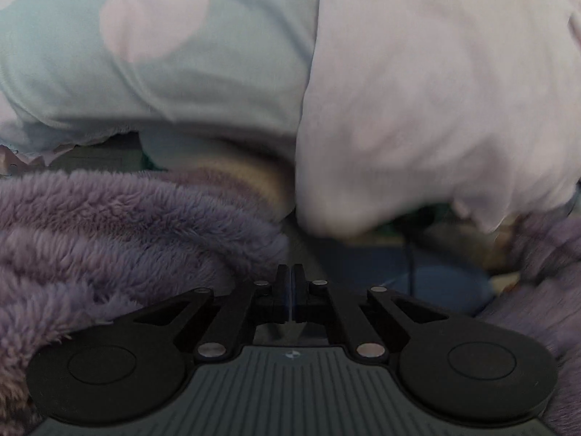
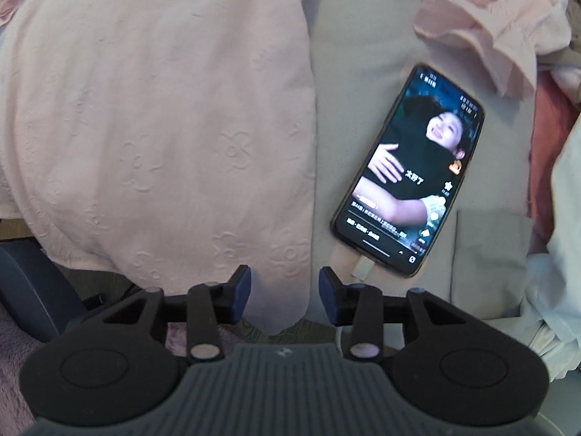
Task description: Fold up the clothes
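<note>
Pale pink embossed-flower cotton garment point(image 2: 156, 127) lies flat on the grey surface point(image 2: 363, 54), its lower edge between the right gripper's point(image 2: 285, 290) parted jaws; left gripper point(image 1: 290, 283) jaws together, empty, beside purple fleece point(image 1: 109, 236).

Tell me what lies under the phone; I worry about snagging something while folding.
The phone lies face up on a bare grey sheet, beside the pink embossed garment. A white plug sticks out at its lower end. Whatever is directly beneath it is hidden.

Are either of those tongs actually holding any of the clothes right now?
No. The left tongs are shut with nothing between them; the right tongs stand open above the pink embossed garment, not gripping it.
</note>
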Available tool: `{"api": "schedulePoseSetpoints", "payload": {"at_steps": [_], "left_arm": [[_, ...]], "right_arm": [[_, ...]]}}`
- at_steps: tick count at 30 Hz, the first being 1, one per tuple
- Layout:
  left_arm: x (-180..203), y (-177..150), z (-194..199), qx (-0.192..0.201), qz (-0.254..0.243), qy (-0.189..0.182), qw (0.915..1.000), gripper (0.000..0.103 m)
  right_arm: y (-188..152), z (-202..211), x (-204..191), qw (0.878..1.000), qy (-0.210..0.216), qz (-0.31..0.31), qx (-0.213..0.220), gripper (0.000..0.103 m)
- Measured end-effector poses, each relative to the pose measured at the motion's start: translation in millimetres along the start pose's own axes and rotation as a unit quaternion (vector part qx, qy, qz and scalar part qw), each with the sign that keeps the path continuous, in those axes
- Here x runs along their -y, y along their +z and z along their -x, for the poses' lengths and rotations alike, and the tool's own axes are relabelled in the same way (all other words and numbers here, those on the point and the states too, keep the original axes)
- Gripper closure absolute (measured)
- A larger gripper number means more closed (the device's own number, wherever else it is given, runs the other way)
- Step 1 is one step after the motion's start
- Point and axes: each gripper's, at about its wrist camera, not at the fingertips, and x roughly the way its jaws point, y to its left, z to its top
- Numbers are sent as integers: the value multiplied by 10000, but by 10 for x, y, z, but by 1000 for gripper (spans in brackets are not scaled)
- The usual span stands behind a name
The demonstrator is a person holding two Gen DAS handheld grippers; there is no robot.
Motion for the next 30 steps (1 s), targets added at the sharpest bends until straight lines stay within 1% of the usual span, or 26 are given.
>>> {"api": "schedulePoseSetpoints", "payload": {"at_steps": [1,2,3,4,5,6,7,8,9,10,11,12,14,15,17,18,19,20,21,22,23,26,29,30], "left_arm": [[5,14,-27,-32,-8,73,10000,103],[6,29,-49,-50,3,126,9999,103],[0,51,-17,114,-2,20,9999,103],[2,54,52,396,-97,-100,9991,103],[15,45,132,656,-187,-62,9977,103],[30,37,198,845,-266,8,9961,101],[33,32,256,1029,-329,10,9941,97],[35,29,312,1214,-388,-2,9918,83],[34,52,331,1277,-382,62,9911,67],[63,96,308,1292,-449,117,9905,60],[98,145,278,1302,-534,168,9899,57],[133,193,249,1313,-618,218,9892,57],[214,271,152,1298,-792,175,9882,57],[234,284,110,1343,-855,174,9871,57],[279,336,20,1278,-938,181,9872,58],[290,353,-9,1184,-924,172,9885,74],[300,367,-35,1083,-898,166,9899,87],[309,382,-61,982,-872,159,9912,103],[291,392,-71,873,-810,141,9928,103],[266,401,-78,763,-740,120,9943,103],[239,401,-82,641,-676,101,9956,103],[152,394,-28,471,-490,183,9975,103],[58,381,2,347,-342,-32,9988,102],[38,370,20,342,-296,-51,9990,100]], "right_arm": [[22,-39,5,10000,28,-21,-59,61],[41,-73,3,9999,60,-22,-114,66],[60,-106,2,9998,92,-24,-169,71],[67,-116,-16,9997,94,42,-209,78],[69,-116,-41,9996,84,138,-241,93],[62,-111,-74,9992,50,272,-288,100],[52,-104,-111,9985,4,423,-341,100],[42,-103,-152,9971,-93,616,-440,101],[38,-109,-175,9956,-205,751,-530,101],[36,-117,-189,9940,-313,853,-607,101],[34,-125,-203,9922,-421,954,-684,101],[31,-130,-207,9912,-482,1000,-725,101],[27,-138,-206,9899,-563,1044,-774,101],[21,-133,-201,9902,-558,1021,-766,101],[13,-108,-181,9917,-522,926,-718,99],[14,-79,-161,9926,-497,867,-686,94],[19,-32,-138,9937,-500,800,-600,88],[25,23,-114,9948,-519,730,-492,67],[34,92,-92,9956,-527,681,-366,60],[44,166,-72,9963,-531,640,-233,57],[57,245,-47,9970,-500,584,-103,57],[123,494,59,9978,-435,363,345,56],[263,695,211,9955,-513,28,799,56],[300,750,285,9937,-571,-122,953,56]]}}
